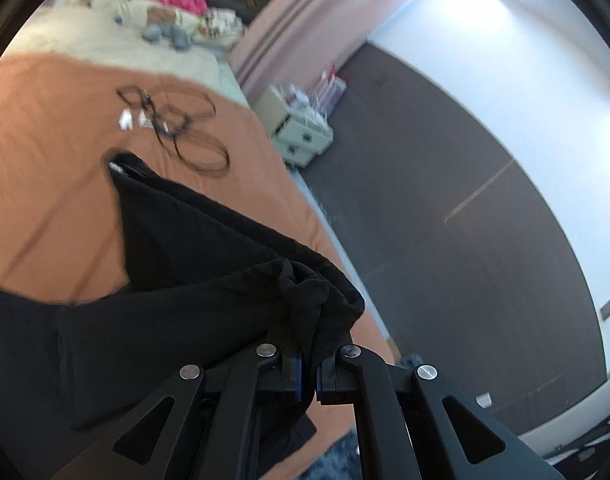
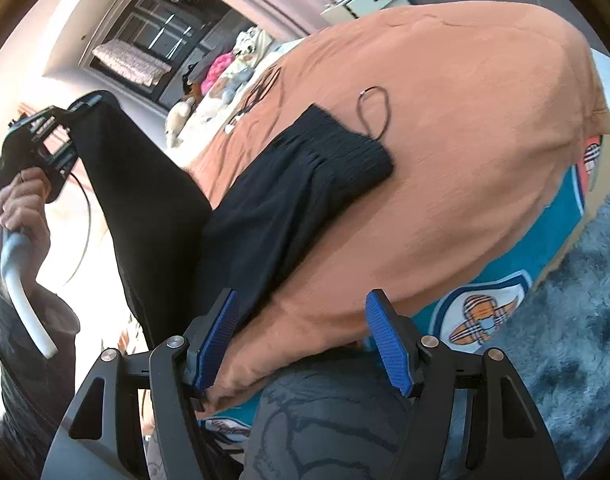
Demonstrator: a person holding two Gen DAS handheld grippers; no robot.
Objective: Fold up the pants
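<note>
The black pants lie partly on the orange bed cover, with the ribbed waistband flat on the bed. My left gripper is shut on a bunched end of the pants and holds it up off the bed. It also shows in the right wrist view, raised at the left with the cloth hanging from it. My right gripper is open and empty, with its blue pads near the bed's edge just below the pants.
A loop of black cord lies next to the waistband, and a tangle of cables lies further up the bed. Pillows and soft toys sit at the head. A white drawer unit stands beside the bed. A blue shaggy rug covers the floor.
</note>
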